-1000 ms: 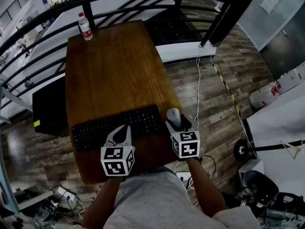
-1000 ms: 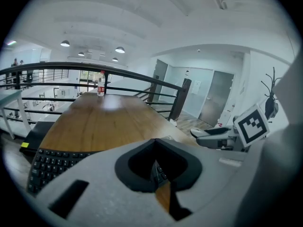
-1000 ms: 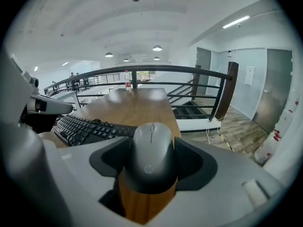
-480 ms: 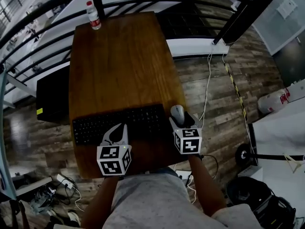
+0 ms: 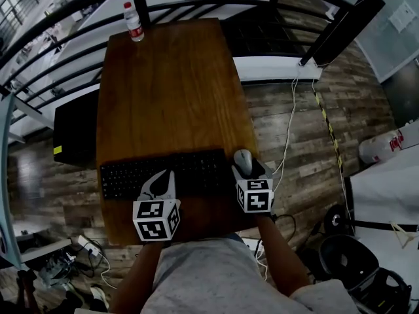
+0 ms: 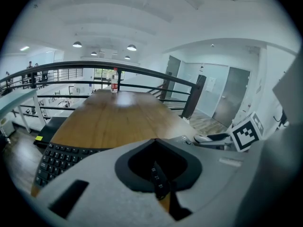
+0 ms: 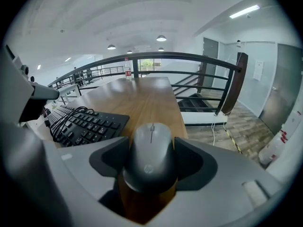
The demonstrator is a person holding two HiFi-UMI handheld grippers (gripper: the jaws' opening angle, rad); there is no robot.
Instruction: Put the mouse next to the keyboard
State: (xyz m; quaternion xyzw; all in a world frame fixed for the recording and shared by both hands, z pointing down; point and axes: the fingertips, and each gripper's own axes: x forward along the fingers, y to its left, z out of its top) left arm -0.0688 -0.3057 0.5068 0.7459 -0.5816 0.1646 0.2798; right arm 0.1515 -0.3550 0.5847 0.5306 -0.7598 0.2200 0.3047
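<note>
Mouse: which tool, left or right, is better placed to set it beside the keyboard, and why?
Right. The right tool holds the mouse just off the right end of the keyboard; the left tool is shut, empty, over the keys.

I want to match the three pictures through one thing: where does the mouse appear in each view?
Head view: the mouse sits right of centre, beside the keyboard's right end.
Left gripper view: mouse small at the right, mid-height.
Right gripper view: the mouse fills the lower centre, between the jaws.
Shared landmark: the keyboard, left of the mouse everywhere.
</note>
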